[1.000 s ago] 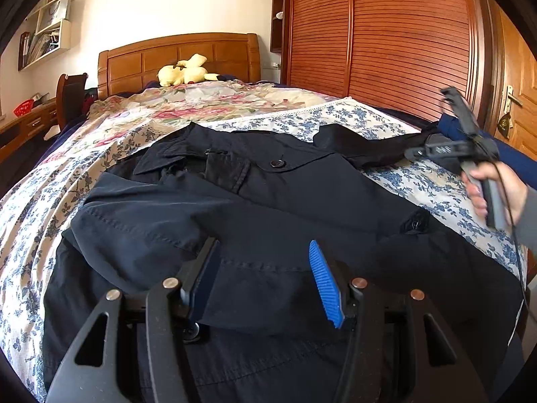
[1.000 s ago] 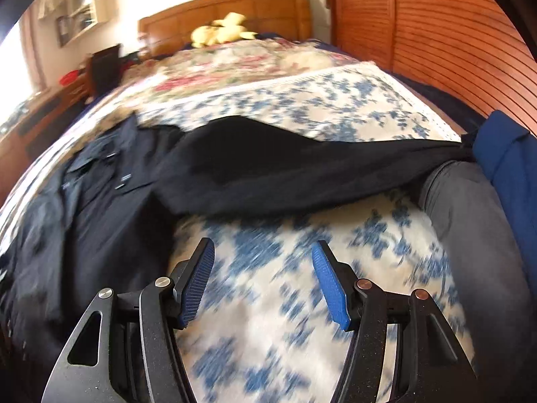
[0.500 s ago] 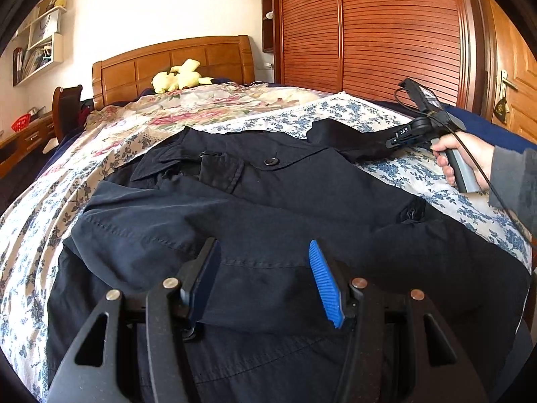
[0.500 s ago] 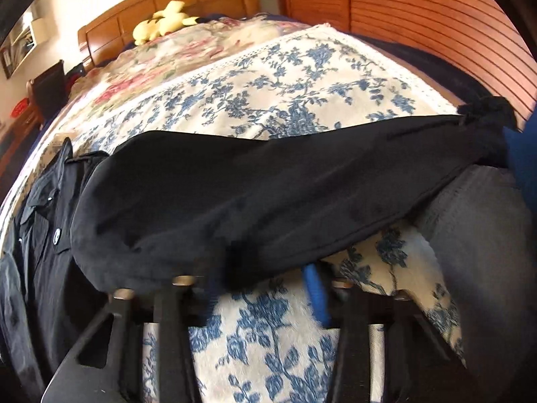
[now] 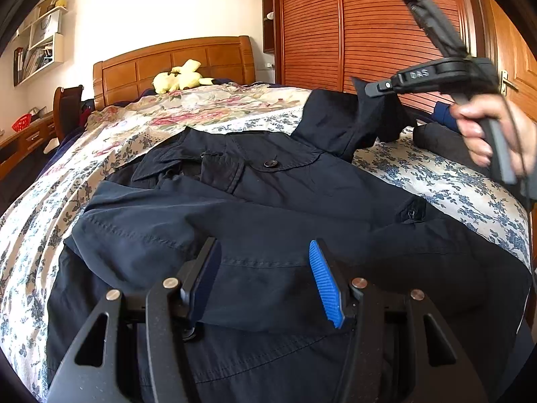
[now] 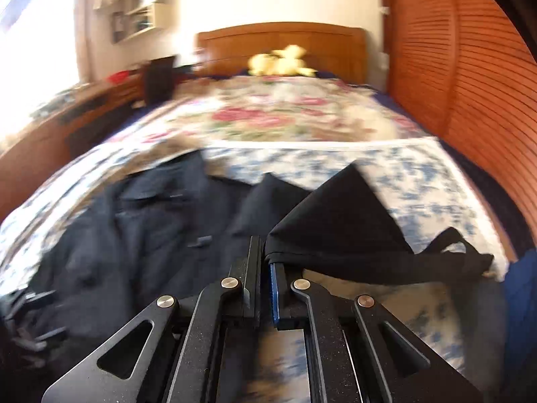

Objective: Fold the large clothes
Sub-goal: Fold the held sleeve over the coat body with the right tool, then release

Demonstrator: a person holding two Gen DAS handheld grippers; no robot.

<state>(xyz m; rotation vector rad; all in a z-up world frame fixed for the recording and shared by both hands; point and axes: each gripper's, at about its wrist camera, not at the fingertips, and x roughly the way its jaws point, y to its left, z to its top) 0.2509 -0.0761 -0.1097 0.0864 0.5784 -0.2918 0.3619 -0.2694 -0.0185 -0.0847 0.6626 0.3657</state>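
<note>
Jacket [image 5: 268, 208] sleeve [image 6: 339, 221] pinched in right gripper [image 6: 265, 262] fingers; left gripper [image 5: 265, 275] fingers spread wide.

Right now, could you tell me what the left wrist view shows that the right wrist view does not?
Only the left wrist view shows the open left gripper above the jacket's body, and the right hand holding its tool aloft. Only the right wrist view shows the right gripper shut on the sleeve from close by, and the bright window. Both show the jacket, the flowered bedspread, the yellow plush toy and the headboard.
</note>
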